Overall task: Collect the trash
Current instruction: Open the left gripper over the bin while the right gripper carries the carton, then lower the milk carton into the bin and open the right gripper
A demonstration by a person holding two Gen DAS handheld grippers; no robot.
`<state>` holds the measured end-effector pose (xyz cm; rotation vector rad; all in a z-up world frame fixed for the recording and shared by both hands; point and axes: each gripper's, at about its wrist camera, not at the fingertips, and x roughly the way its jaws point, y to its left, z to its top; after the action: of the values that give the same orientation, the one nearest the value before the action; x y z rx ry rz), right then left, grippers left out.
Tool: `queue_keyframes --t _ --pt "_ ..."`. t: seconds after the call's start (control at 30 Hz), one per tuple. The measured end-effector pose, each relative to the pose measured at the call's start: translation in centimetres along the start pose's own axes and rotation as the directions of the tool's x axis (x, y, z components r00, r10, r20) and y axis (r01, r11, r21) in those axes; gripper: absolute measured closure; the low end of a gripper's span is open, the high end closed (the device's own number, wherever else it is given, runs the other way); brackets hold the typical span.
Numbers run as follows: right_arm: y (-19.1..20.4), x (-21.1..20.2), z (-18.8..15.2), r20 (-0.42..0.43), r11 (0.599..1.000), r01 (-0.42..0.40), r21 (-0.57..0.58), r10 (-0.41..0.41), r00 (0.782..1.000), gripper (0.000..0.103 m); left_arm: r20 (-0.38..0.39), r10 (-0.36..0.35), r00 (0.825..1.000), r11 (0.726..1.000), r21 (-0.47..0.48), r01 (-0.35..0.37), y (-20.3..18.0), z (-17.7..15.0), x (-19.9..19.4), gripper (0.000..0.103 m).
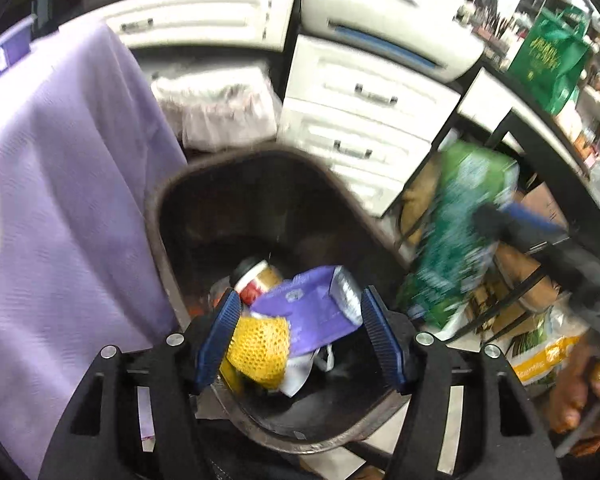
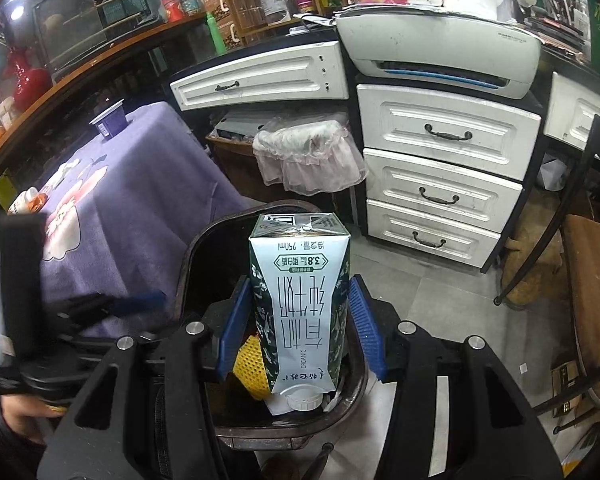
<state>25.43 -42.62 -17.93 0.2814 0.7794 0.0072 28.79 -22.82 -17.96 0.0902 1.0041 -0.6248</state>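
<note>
My left gripper (image 1: 300,300) hangs open over a dark bin (image 1: 172,200). Below and between its blue pads lie a purple carton (image 1: 312,304) and a yellow foam net (image 1: 260,352); I see no pad pressing on either. A red and gold can (image 1: 256,280) lies deeper in the bin. My right gripper (image 2: 299,284) is shut on a green and white milk carton (image 2: 300,280), held upside down, cap towards the camera, above the bin's rim (image 2: 204,236). That carton (image 1: 456,232) shows blurred in the left wrist view, to the right of the bin.
A table under a purple cloth (image 2: 112,200) stands left of the bin, with a purple cup (image 2: 110,122) on it. Behind are white drawers (image 2: 440,184), a printer (image 2: 440,52) and a second bin with a pink liner (image 2: 308,156). A chair (image 2: 588,280) stands right.
</note>
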Motion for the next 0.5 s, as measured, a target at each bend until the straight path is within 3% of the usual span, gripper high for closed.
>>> queue_keyframes --t 0.23,0.5 --pt "2.2 2.2 -0.2 -0.056 0.998 -0.046 -0.053 0.043 0.997 0.053 0.165 -0.034 0.986 0.999 0.012 0.032 -0.9 1.1 -5.7 0.031" --pt "5.0 7.8 -1.7 -0.2 0.986 -0.048 -0.158 0.015 0.98 0.053 0.22 -0.03 0.975 1.0 0.014 0.027 -1.1 1.5 -7.6 0.029"
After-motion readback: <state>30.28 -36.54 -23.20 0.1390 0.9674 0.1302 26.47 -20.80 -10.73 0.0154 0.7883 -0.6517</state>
